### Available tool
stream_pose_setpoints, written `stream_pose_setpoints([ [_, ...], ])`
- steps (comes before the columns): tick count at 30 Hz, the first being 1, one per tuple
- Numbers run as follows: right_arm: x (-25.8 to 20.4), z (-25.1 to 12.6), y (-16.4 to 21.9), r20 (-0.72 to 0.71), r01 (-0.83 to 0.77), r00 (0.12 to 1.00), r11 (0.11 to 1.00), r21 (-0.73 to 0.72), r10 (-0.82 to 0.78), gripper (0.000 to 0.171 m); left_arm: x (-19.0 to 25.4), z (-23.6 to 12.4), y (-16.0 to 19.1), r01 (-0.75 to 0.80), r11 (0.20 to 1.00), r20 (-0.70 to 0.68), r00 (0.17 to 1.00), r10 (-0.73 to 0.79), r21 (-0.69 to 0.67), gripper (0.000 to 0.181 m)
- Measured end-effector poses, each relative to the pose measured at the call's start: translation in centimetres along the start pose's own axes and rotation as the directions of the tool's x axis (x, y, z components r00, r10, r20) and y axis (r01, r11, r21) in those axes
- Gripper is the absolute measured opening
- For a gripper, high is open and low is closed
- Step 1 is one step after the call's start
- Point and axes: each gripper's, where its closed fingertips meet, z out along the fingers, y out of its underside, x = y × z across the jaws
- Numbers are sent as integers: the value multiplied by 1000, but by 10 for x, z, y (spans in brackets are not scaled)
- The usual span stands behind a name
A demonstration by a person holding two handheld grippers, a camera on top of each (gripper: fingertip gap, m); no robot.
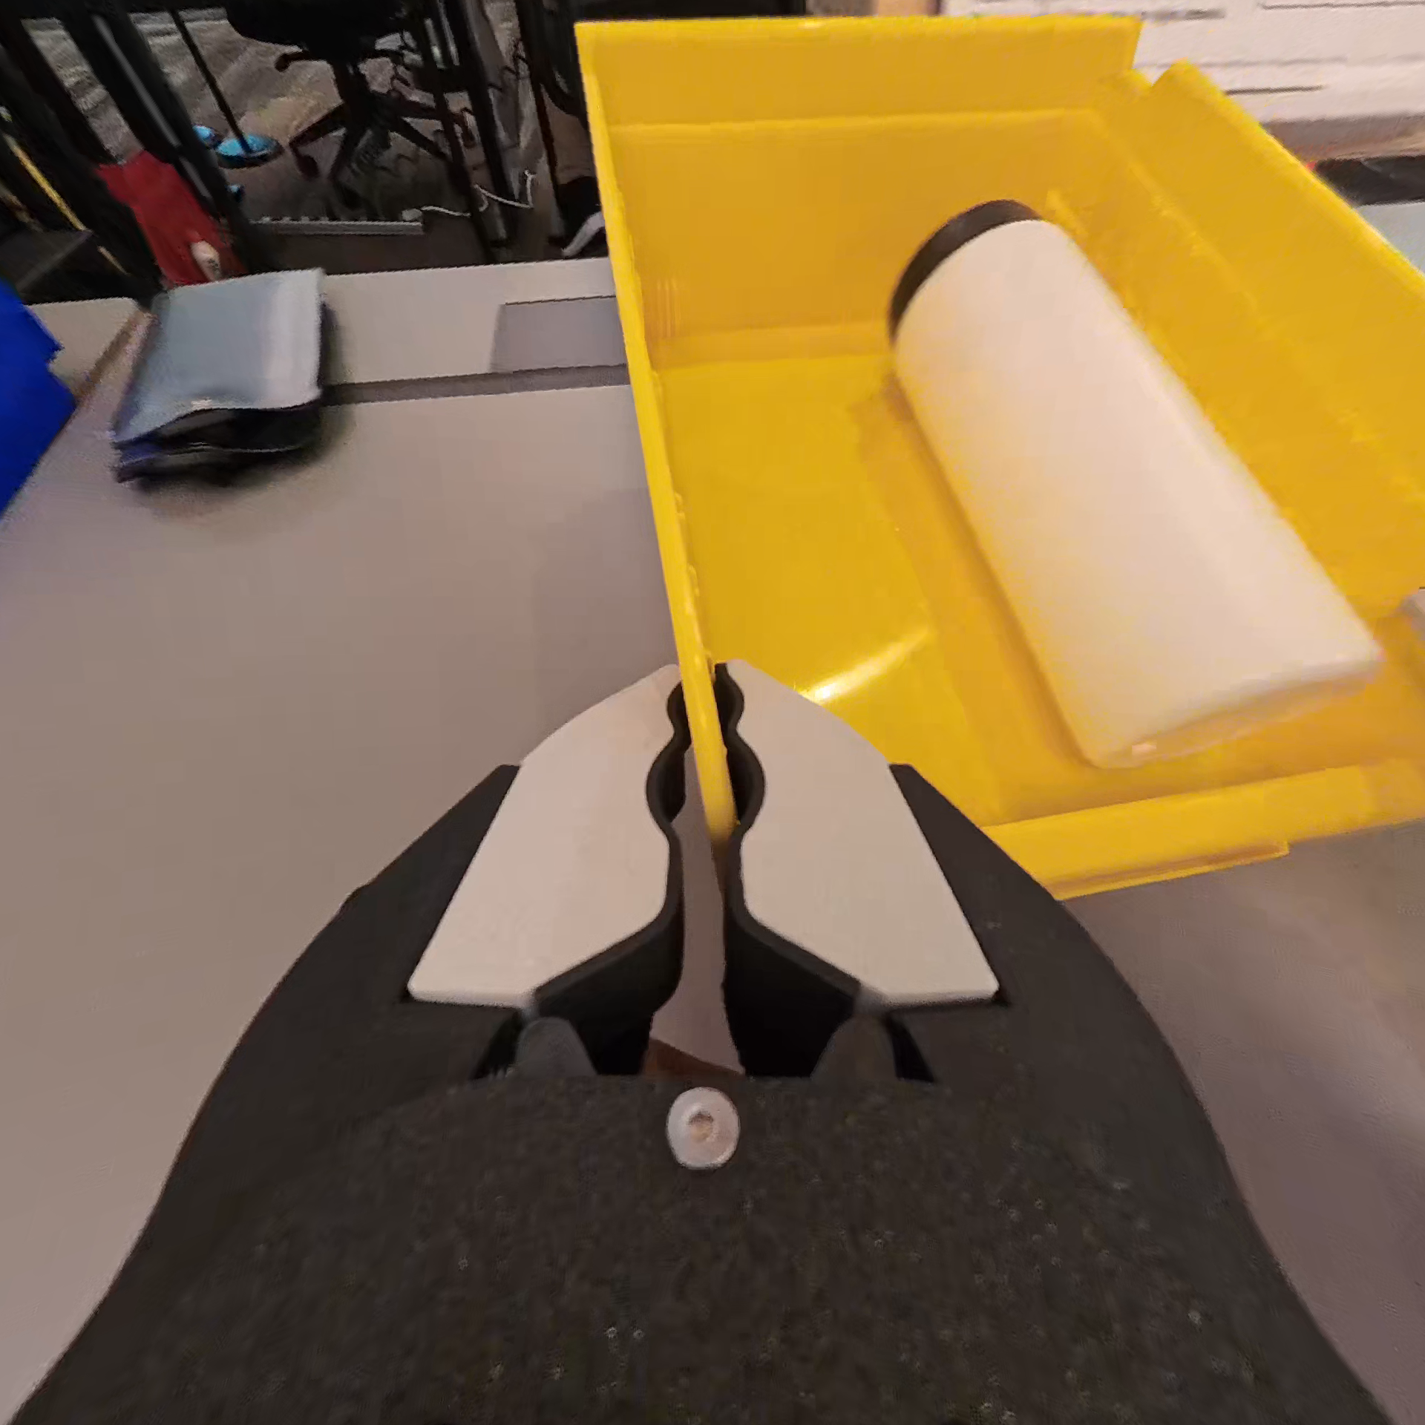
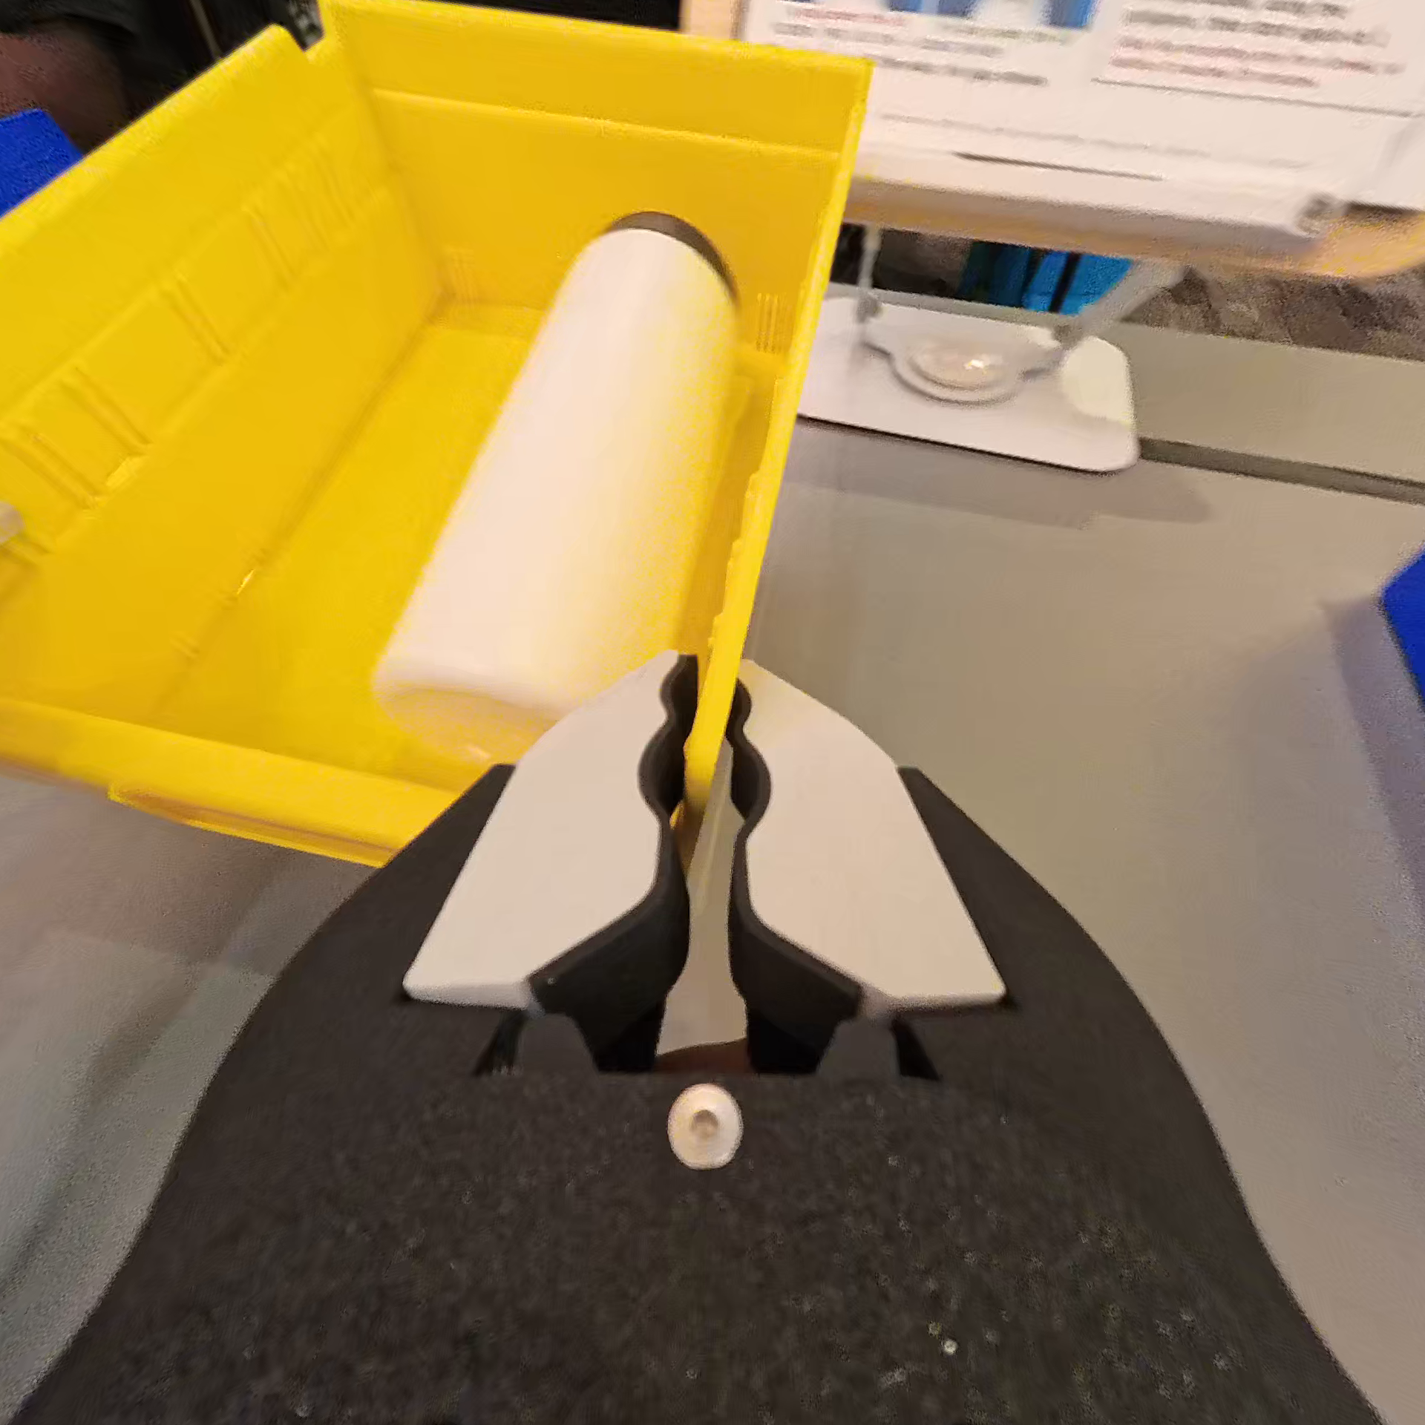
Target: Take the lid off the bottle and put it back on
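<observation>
Bottle (image 1: 1095,493), white with a black lid (image 1: 964,247), lay on its side inside the yellow bin (image 1: 771,231), lid end toward the far wall at 12 o'clock, base toward the near lip. In the right wrist view the bottle (image 2: 571,493) lay close along the right-hand wall of the bin (image 2: 231,308), its lid (image 2: 678,231) only partly visible.

Left gripper (image 1: 702,694) had its jaws closed narrow on the bin's left side wall; right gripper (image 2: 713,686) had its jaws closed narrow on the right side wall. Neither touched the bottle. The lid appeared seated; removal not yet begun.

Risks noted:
- Both frames were blurred, suggesting the bin was in motion; the loose bottle could roll or slide against a wall.
- Thin walls held near one end could flex or slip from the jaws, tipping the bin.
- A folded grey cloth (image 1: 224,370) at 10 o'clock on the tabletop (image 1: 308,655) lay well apart.
</observation>
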Motion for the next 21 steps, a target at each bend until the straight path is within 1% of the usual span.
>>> stream_pose_setpoints([
  [4, -57, 21, -2, 35, 10, 999, 1000, 2, -10, 6, -58, -3, 11, -15, 1000, 32, 999, 15, -17, 4],
  [8, -104, 41, 16, 81, 20, 997, 998, -61, -15, 7, -100, 0, 39, 33, 996, 60, 998, -27, -88, 4],
  [10, -116, 47, 23, 92, 9, 996, 997, -72, -2, 8, -109, 6, 54, 61, 991, 46, 997, -55, -120, 5],
  [11, -118, 48, 22, 83, 16, 996, 998, -63, -11, 8, -111, 7, 52, 78, 993, 25, 997, -76, -90, 4],
  [13, -125, 48, 22, 101, 22, 995, 997, -69, -14, 10, -118, 7, 53, 85, 991, 34, 996, -82, -102, 4],
  [15, -134, 48, 23, 151, 48, 988, 996, -74, -36, 13, -125, 7, 53, 97, 990, 68, 994, -90, -104, 4],
  [17, -139, 47, 23, 189, 82, 980, 994, -77, -66, 17, -128, 8, 52, 130, 987, 77, 989, -123, -96, 4],
  [19, -144, 41, 26, 257, 102, 964, 990, -95, -75, 20, -130, 6, 52, 138, 986, 90, 988, -129, -99, 4],
  [20, -145, 35, 28, 299, 111, 951, 988, -110, -74, 21, -131, 2, 49, 140, 986, 101, 986, -131, -90, 7],
  [21, -146, 26, 29, 352, 129, 933, 984, -121, -79, 24, -132, -5, 41, 145, 988, 115, 984, -138, -58, 20],
])
